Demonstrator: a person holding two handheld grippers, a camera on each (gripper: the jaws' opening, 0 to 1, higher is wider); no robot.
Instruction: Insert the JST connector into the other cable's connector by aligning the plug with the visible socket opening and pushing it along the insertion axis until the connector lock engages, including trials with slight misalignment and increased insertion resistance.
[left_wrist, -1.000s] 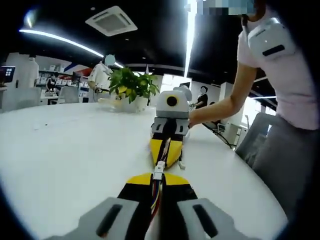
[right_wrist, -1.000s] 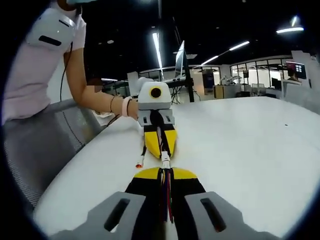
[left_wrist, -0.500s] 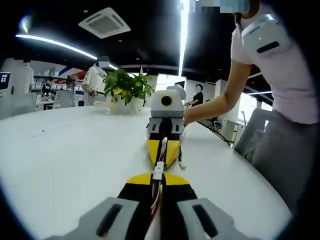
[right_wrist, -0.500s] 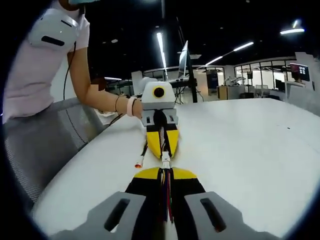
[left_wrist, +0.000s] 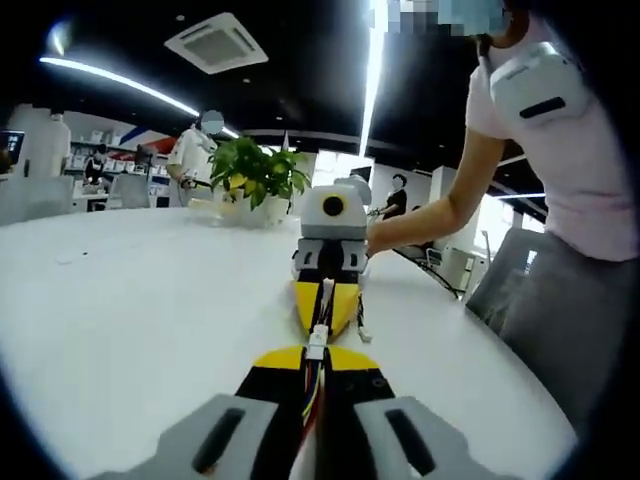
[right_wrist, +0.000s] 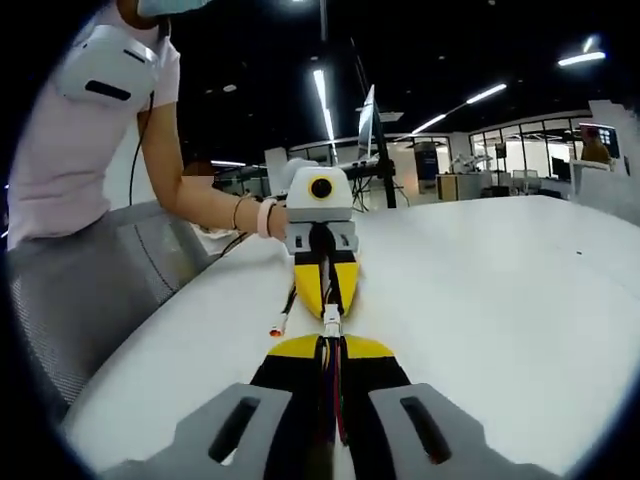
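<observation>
Both hand-held grippers, left hand-held gripper (left_wrist: 312, 372) and right hand-held gripper (right_wrist: 332, 368), clamp their cables nose-to-nose, keeping the white connectors (left_wrist: 317, 338) aligned above the worktop (left_wrist: 130, 300).

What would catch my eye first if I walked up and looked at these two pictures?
Two yellow-and-black grippers meet nose to nose over a big white table: the left gripper and right gripper each pinch a bundle of coloured wires, with small white connectors joined between them. Behind stand a person in a pink shirt and a leafy potted plant.
</observation>
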